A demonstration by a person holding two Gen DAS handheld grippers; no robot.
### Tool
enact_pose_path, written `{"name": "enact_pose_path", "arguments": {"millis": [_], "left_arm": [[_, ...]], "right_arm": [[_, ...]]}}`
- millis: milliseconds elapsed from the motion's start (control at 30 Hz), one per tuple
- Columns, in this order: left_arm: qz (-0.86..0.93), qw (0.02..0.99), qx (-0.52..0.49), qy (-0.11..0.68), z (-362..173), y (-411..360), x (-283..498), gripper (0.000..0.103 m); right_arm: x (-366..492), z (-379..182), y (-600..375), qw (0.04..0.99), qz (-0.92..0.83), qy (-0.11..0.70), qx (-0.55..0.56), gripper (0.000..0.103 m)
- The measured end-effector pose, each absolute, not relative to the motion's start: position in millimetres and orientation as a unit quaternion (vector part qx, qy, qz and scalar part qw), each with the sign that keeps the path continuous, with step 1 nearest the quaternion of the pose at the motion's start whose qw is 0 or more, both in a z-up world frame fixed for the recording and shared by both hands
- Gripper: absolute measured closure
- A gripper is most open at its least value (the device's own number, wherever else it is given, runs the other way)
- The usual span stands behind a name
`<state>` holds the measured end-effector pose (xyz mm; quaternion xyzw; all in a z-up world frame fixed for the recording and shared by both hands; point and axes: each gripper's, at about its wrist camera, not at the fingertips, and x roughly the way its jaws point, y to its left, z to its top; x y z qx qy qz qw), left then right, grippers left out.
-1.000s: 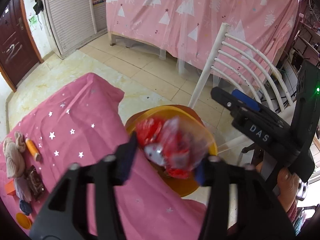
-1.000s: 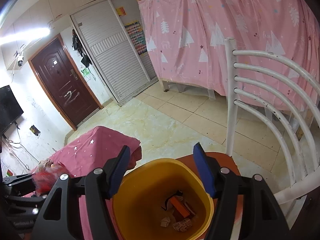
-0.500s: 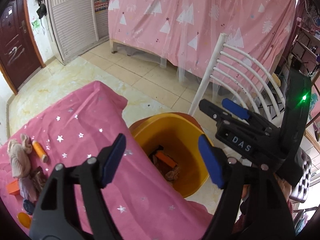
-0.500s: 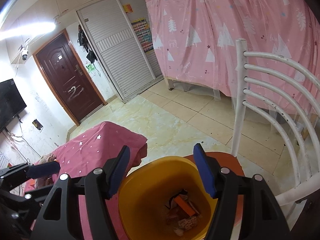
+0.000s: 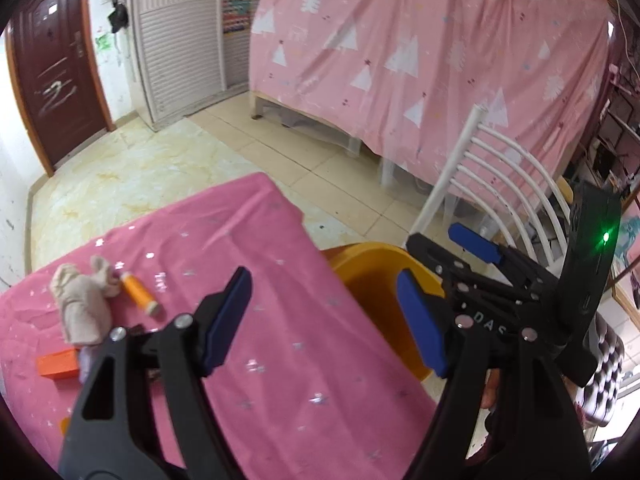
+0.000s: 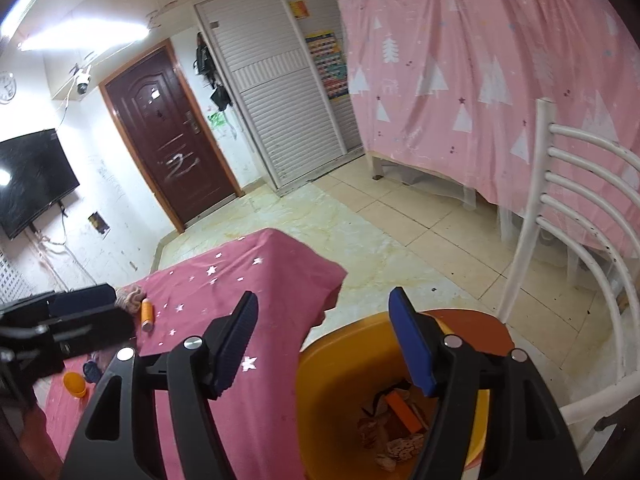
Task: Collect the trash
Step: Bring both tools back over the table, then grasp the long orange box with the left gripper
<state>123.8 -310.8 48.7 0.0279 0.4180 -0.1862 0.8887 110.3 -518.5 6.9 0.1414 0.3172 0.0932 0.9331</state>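
One yellow bin [image 6: 332, 376] is sitting beside the table edge, under and just ahead of the right gripper [image 6: 324, 344], whose jaws are standing wide apart and holding nothing. Inside the bin, one orange block [image 6: 402, 408] is lying among crumpled scraps [image 6: 394, 440] too jumbled to count. The left gripper [image 5: 324, 320] is hanging over the pink tablecloth [image 5: 260, 248] with its jaws also spread wide and empty; the bin [image 5: 372, 276] is showing between its tips and to the right of them. To the left of the left jaws, the remaining trash is lying on the cloth: one beige crumpled rag [image 5: 82, 304], one orange tube [image 5: 140, 294] touching it, and one orange block [image 5: 58, 364] nearer the camera, with a small orange cap [image 5: 64, 424] at the cloth's near edge. Beyond the right jaws, one white chair [image 6: 560, 248] is standing behind the bin, and one pink tree-print cloth [image 6: 480, 60] is hanging farther back. Far ahead, one dark door [image 6: 168, 136] is standing in the wall.
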Motion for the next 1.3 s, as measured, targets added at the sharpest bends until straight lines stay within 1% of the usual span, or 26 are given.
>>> {"name": "enact_pose_path", "arguments": {"millis": [333,800,1033,1167,1300], "left_arm": [[-0.144,0.903,0.001,0.405,60,-249,119,0.031],[-0.086,0.912,-0.029,0.4,61,-161,116,0.031],[-0.054,0.912,-0.027,0.405,57,-122,118,0.031],[-0.036,0.911,-0.031,0.409,53,-99,118,0.027],[-0.02,0.909,-0.033,0.416,46,-77,118,0.026]], "right_arm": [[125,16,-464,0.928,0.135,0.331,0.107,0.037],[141,21,-381,0.917,0.185,0.348,0.051,0.037],[149,21,-335,0.909,0.212,0.359,0.019,0.037],[155,17,-311,0.902,0.226,0.368,0.002,0.037],[159,14,-288,0.898,0.234,0.373,-0.012,0.037]]}}
